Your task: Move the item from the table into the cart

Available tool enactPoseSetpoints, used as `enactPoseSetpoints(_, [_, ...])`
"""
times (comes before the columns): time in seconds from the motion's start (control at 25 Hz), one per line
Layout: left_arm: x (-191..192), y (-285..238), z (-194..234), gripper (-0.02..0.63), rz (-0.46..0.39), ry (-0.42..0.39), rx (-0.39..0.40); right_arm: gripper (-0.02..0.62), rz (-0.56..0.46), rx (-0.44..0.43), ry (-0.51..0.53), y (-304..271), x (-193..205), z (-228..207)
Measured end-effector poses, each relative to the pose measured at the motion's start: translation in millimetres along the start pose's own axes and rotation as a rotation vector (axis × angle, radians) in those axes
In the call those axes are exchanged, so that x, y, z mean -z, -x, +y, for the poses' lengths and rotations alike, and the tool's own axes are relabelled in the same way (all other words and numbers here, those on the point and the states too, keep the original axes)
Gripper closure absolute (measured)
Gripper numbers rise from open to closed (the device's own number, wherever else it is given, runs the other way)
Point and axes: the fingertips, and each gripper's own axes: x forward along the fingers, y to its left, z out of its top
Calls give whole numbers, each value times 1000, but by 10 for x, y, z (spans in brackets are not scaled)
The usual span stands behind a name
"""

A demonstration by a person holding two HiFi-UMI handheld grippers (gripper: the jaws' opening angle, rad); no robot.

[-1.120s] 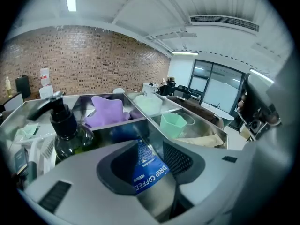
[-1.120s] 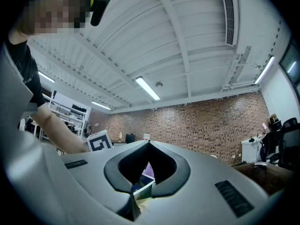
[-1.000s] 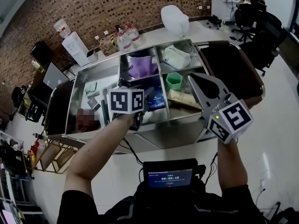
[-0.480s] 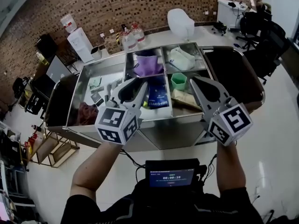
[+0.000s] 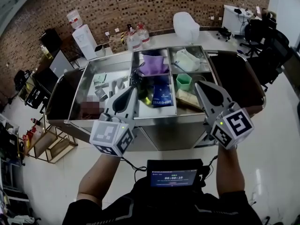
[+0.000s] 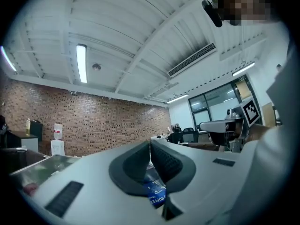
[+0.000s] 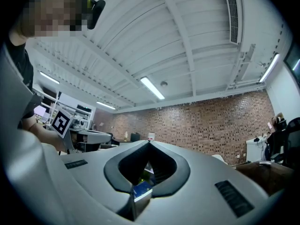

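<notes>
A steel cart (image 5: pixel 154 119) with several compartments stands in front of me. A blue coffee pack (image 5: pixel 161 97) lies in its middle compartment, and shows low between the jaws in the left gripper view (image 6: pixel 154 194). My left gripper (image 5: pixel 134 87) hovers over the cart's front part, just left of the pack, its tips (image 6: pixel 150 142) together with nothing between them. Over the right compartments my right gripper (image 5: pixel 198 84) is also shut and empty (image 7: pixel 149 144). No table with items is in view.
The cart also holds a purple item (image 5: pixel 152 64), a green cup (image 5: pixel 183 81), a white bag (image 5: pixel 186 60) and small packets (image 5: pixel 101 93). Dark flaps (image 5: pixel 234 71) flank it. Behind are a counter with bottles (image 5: pixel 136 35), a water dispenser (image 5: pixel 83 34) and office chairs (image 5: pixel 262 36).
My left gripper was reaching down into the cart's middle compartment; it has drawn back up toward me and its jaws have closed empty. The right gripper has barely moved.
</notes>
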Motion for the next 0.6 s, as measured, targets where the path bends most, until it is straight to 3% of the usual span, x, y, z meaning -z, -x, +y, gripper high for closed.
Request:
enactPoseSetpoints(0.32, [161,277,-58,600,-31,-50,-16,609,26,13,-31,91,182,146])
enactPoseSetpoints(0.6, [403,310,-34,600,-11,-12,-28,609,20,50,-47,139,334,111])
